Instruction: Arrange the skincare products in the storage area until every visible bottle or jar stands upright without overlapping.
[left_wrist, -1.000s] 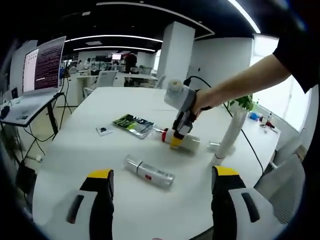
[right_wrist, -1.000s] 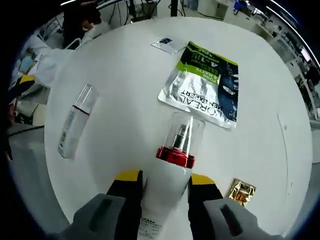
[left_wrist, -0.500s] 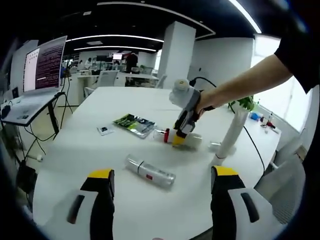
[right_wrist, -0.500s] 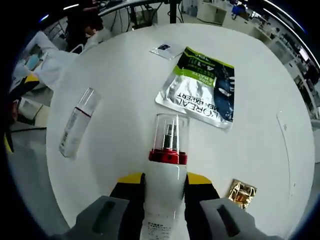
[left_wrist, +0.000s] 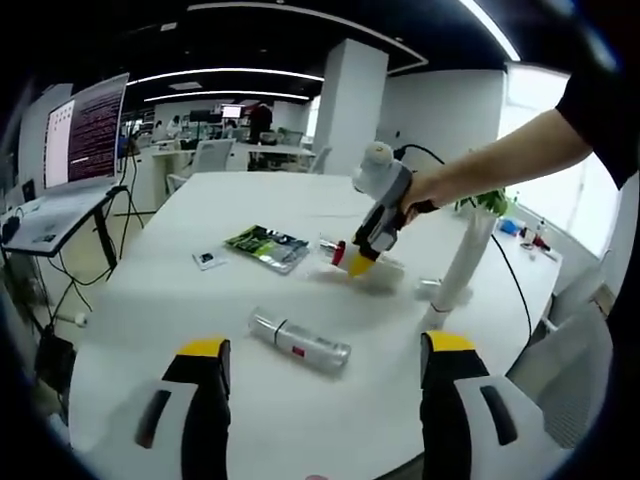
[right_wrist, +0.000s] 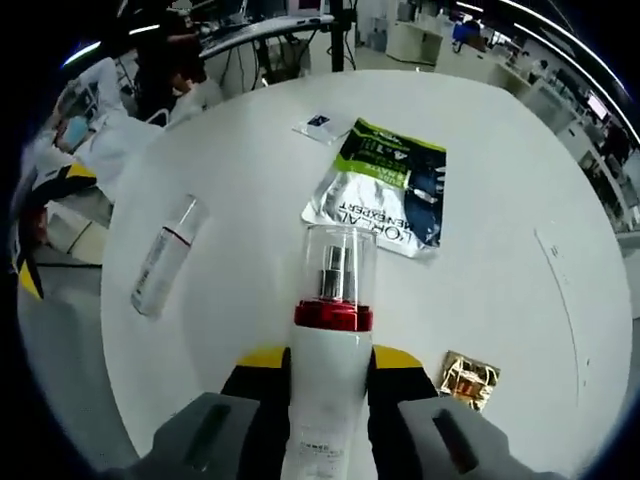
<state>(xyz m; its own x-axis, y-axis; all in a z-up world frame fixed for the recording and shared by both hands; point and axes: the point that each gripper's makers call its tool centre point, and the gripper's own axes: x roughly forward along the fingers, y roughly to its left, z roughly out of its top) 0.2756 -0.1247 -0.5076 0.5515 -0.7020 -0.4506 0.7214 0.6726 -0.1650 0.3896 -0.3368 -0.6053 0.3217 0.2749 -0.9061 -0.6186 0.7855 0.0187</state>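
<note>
Skincare bottles are what we must stand up, and so far we judge none of them upright. We hold the pump bottle (right_wrist: 333, 345), white with a red collar and clear cap, between the right gripper's (right_wrist: 329, 362) yellow-tipped jaws, which are closed on its body just below the collar; its cap points away from us over the table (right_wrist: 240, 150). In the left gripper view this bottle (left_wrist: 343, 254) looks lifted and tilted, cap end lowest, though whether any part touches the table we cannot tell. Left of it in the right gripper view, well apart, the slim bottle (right_wrist: 167, 257) with a red band lies flat on its side, untouched. Beyond the pump bottle's cap lies a green sachet (right_wrist: 384, 188), flat, with a small packet (right_wrist: 318, 123) past that, and a gold packet (right_wrist: 465, 378) sits to the bottle's right. Our left gripper (left_wrist: 322, 352) hangs wide open and empty, on the near side of the slim bottle (left_wrist: 300, 342). We reckon both bottles remain to be set upright.
</note>
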